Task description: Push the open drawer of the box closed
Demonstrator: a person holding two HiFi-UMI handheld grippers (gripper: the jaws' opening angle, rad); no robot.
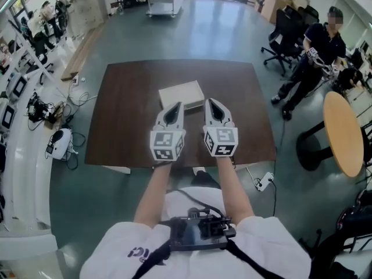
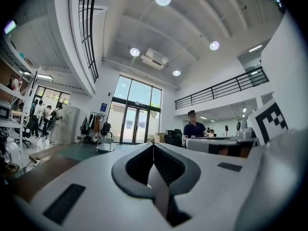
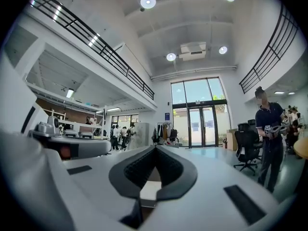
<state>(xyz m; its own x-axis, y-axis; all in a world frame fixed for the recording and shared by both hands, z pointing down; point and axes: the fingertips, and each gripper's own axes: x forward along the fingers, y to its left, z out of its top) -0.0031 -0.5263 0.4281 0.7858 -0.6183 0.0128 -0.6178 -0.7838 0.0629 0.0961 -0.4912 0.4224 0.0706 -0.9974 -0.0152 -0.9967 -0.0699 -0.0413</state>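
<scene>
Left gripper (image 1: 179, 105) and right gripper (image 1: 210, 102) pointed side by side, jaws pressed together, empty. Just beyond, a pale box (image 1: 185, 90) sat on the brown table (image 1: 128, 115).

Your tabletop (image 1: 128, 115) reads as dark brown wood with a matt, faintly streaked face. The box (image 1: 181, 93) toward its far edge is pale and matt, either light wood or board, you cannot tell which. Your left gripper (image 1: 178, 106) and right gripper (image 1: 210, 102) have smooth, white, satin plastic shells lined with dark, ribbed, rubbery-looking pads (image 3: 169, 170), and the grey-green floor (image 1: 232, 34) around the table is glossy and throws back light.
</scene>
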